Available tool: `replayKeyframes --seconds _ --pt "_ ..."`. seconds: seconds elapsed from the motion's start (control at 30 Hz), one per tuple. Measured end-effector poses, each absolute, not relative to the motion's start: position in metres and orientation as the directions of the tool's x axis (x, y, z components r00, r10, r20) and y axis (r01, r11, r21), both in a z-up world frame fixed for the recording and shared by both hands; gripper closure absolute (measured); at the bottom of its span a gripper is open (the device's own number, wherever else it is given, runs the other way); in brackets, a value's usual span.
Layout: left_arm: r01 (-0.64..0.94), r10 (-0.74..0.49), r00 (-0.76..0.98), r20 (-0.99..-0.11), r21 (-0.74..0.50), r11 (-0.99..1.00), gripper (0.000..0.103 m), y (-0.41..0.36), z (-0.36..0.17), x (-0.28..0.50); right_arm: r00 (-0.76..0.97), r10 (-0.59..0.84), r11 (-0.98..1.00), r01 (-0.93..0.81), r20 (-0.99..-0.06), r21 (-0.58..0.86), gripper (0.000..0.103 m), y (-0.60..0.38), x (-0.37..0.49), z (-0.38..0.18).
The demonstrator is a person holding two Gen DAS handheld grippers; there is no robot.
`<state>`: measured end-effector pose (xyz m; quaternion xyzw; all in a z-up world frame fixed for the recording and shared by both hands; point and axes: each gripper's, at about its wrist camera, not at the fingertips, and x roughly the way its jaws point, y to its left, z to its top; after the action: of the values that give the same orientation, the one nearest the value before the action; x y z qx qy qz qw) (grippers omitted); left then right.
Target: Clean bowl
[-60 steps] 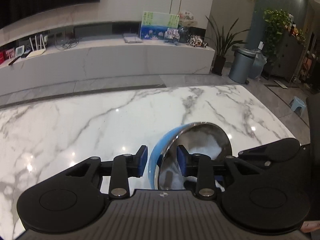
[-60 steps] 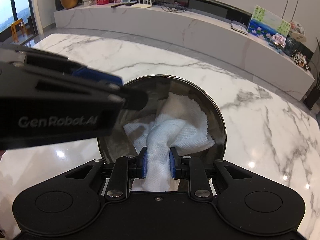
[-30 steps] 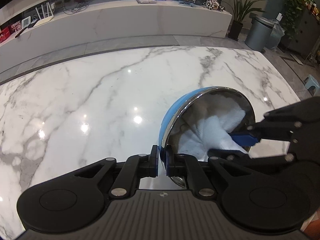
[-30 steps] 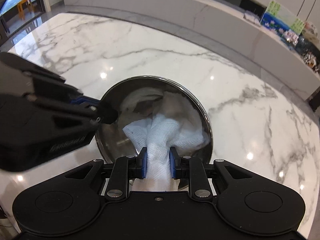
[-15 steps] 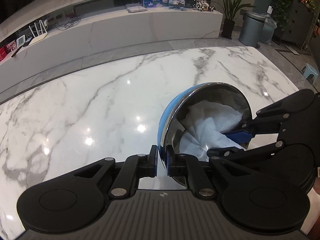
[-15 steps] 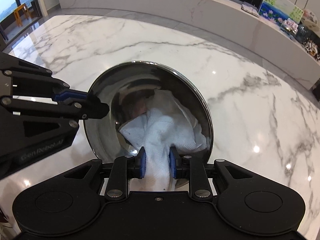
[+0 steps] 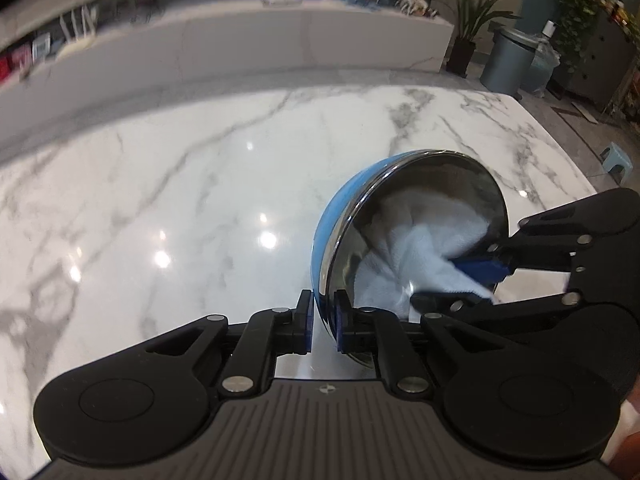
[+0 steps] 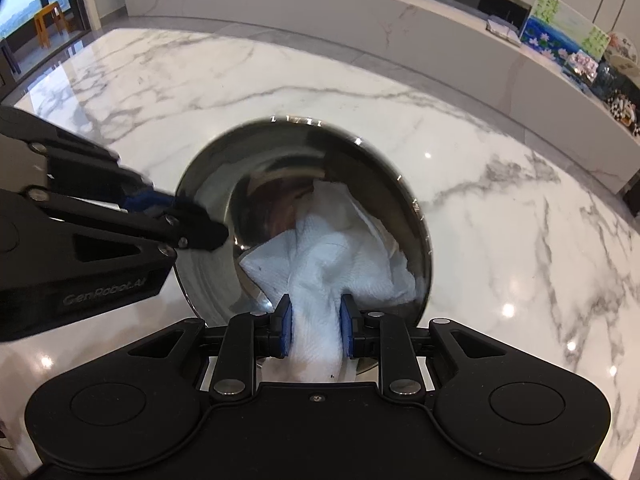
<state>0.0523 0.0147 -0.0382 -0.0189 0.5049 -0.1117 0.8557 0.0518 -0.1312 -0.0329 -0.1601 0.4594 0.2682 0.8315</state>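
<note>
I have the left gripper (image 7: pixel 322 322) clamped on the near rim of the bowl (image 7: pixel 424 196), its blue fingers (image 7: pixel 306 320) pressing the wall from both sides. The bowl, blue outside and shiny steel inside, is tipped on its edge above the marble counter (image 7: pixel 180 200), its opening turned to the right. My right gripper (image 8: pixel 315 326) reaches into it, fingers (image 8: pixel 285 326) closed tight on a bunched white cloth (image 8: pixel 332 264) that spreads against the steel interior. In the right wrist view the left gripper comes in from the left and bites the bowl's left rim. Across the floor, far behind, runs a long white ledge (image 8: pixel 360 20) carrying small items.
</note>
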Motion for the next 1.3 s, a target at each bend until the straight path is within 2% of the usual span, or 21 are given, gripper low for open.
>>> replayKeyframes --seconds 0.13,0.33,0.6,0.67,0.73,0.8,1.0,1.07,1.1,1.13,1.2,1.3 --pt "0.149 -0.243 0.412 -0.878 -0.198 0.969 0.093 0.021 -0.041 0.055 0.450 0.358 0.798 -0.602 -0.818 0.018 0.083 -0.136 0.051 -0.021" --pt "0.188 -0.282 0.350 -0.893 -0.228 0.955 0.090 0.021 -0.044 0.052 0.432 0.357 0.793 -0.609 -0.828 0.024 0.083 -0.128 0.057 -0.027" --pt "0.170 -0.293 0.387 -0.874 -0.244 0.955 0.089 0.029 -0.042 0.050 0.417 0.352 0.796 -0.604 -0.838 0.033 0.083 -0.123 0.061 -0.035" --pt "0.189 -0.273 0.423 -0.864 -0.210 0.959 0.084 0.026 -0.036 0.048 0.415 0.343 0.797 -0.604 -0.843 0.027 0.083 -0.122 0.061 -0.037" --pt "0.212 -0.245 0.465 -0.851 -0.161 0.964 0.074 0.023 -0.031 0.046 0.414 0.336 0.798 -0.602 -0.846 0.022 0.083 -0.123 0.061 -0.039" --pt "0.217 -0.231 0.499 -0.835 -0.138 0.966 0.071 0.021 -0.027 0.045 0.414 0.335 0.799 -0.601 -0.847 0.022 0.083 -0.124 0.061 -0.039" --pt "0.276 -0.258 0.663 -0.702 -0.091 0.957 0.059 0.013 -0.004 0.033 0.410 0.331 0.801 -0.599 -0.850 0.023 0.083 -0.124 0.061 -0.041" --pt "0.283 -0.253 0.691 -0.678 -0.069 0.957 0.059 0.009 -0.002 0.031 0.409 0.331 0.801 -0.598 -0.851 0.024 0.082 -0.124 0.061 -0.041" --pt "0.284 -0.248 0.697 -0.672 -0.059 0.957 0.063 0.007 -0.002 0.031 0.408 0.331 0.802 -0.597 -0.851 0.025 0.083 -0.125 0.061 -0.041" --pt "0.284 -0.243 0.703 -0.669 -0.050 0.957 0.076 0.005 -0.002 0.032 0.408 0.329 0.802 -0.596 -0.851 0.024 0.083 -0.124 0.060 -0.041" --pt "0.289 -0.251 0.690 -0.679 -0.060 0.955 0.086 0.004 -0.004 0.034 0.408 0.331 0.802 -0.597 -0.851 0.026 0.083 -0.125 0.060 -0.040" --pt "0.274 -0.248 0.676 -0.694 -0.076 0.959 0.087 0.006 -0.005 0.037 0.406 0.336 0.801 -0.598 -0.850 0.031 0.083 -0.126 0.060 -0.039"
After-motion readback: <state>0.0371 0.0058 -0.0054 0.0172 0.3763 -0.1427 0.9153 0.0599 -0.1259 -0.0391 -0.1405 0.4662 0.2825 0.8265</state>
